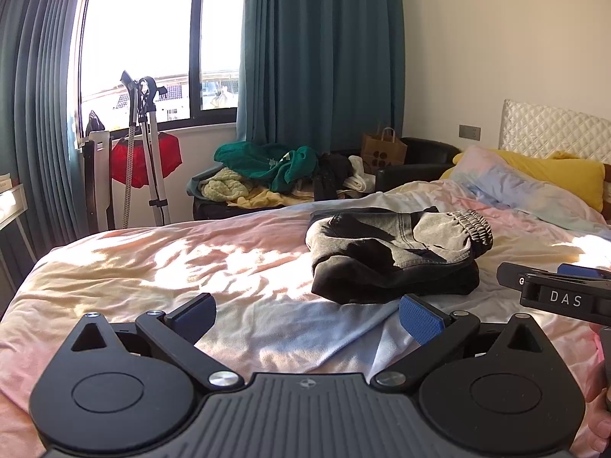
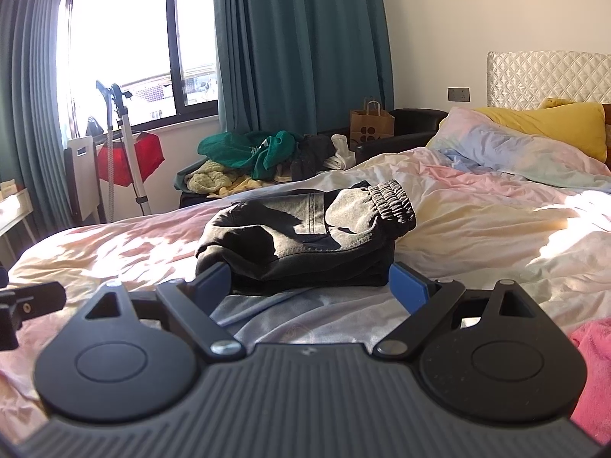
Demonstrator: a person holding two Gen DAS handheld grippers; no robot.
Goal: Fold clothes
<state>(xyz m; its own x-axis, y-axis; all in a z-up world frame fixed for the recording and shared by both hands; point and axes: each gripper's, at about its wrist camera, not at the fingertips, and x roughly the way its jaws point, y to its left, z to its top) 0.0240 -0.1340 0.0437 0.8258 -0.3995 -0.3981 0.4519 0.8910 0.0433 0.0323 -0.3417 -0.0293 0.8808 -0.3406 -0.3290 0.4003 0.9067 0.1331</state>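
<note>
A: Where do we find the folded dark trousers [image 2: 305,236]?

B: On the bed [image 2: 477,229], long axis crosswise, directly ahead of our right gripper [image 2: 311,286]; left gripper [image 1: 307,315] probably farther. Both spread, empty.

Hard daylight pours through the blown-out window [image 1: 141,38] at ten o'clock, throwing bright patches and sharp shadows across the bed [image 1: 172,259]. Fisheye distortion bows the curtains [image 2: 23,95] at both frames' edges; focus stays crisp.
</note>
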